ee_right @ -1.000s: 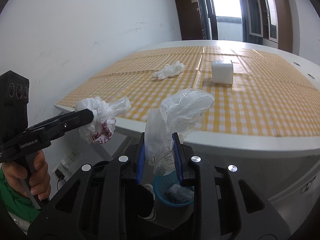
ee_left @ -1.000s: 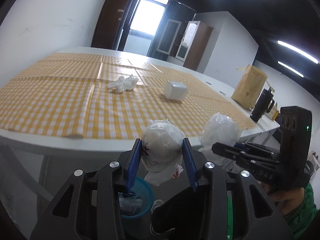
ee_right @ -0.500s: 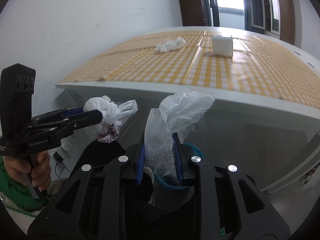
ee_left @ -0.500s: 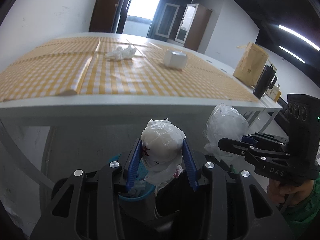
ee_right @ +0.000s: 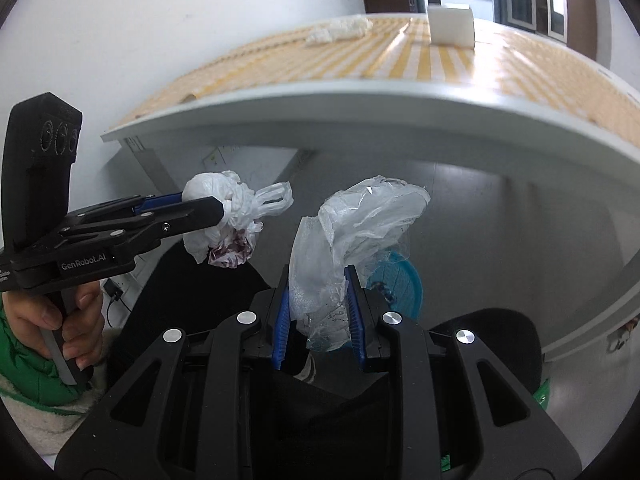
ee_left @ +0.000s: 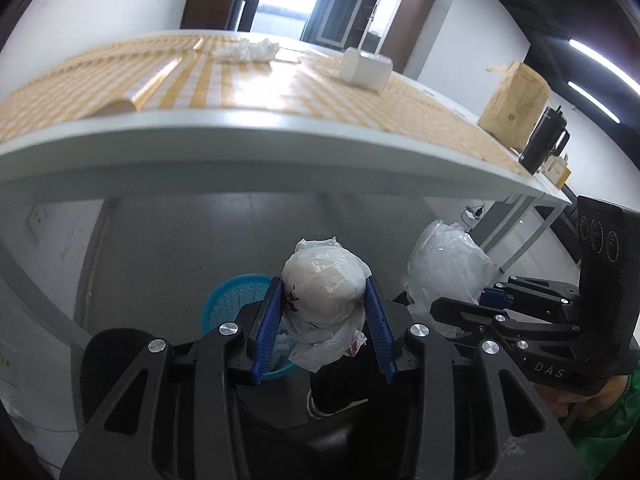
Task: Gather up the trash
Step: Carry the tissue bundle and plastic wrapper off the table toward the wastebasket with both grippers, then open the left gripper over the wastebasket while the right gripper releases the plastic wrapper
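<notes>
My left gripper (ee_left: 325,312) is shut on a white knotted plastic bag with red print (ee_left: 324,292), held below the table edge, above a blue mesh trash basket (ee_left: 236,300) on the floor. My right gripper (ee_right: 318,304) is shut on a clear crumpled plastic bag (ee_right: 352,232); the basket (ee_right: 398,284) lies just behind it. The left gripper (ee_right: 200,210) with its white bag (ee_right: 228,216) shows in the right wrist view; the right gripper (ee_left: 460,308) and clear bag (ee_left: 444,264) show in the left wrist view. Crumpled tissue (ee_left: 248,49) lies on the table.
The table (ee_left: 240,148) with a yellow checked cloth overhangs above both grippers. On it stand a white box (ee_left: 364,69), a brown paper bag (ee_left: 514,104) and a black mug (ee_left: 542,140). A dark chair seat (ee_right: 496,340) is at the lower right.
Both grippers have dropped from above the tabletop to below its edge, each still holding its bag. The blue basket has come more into view beneath them.
</notes>
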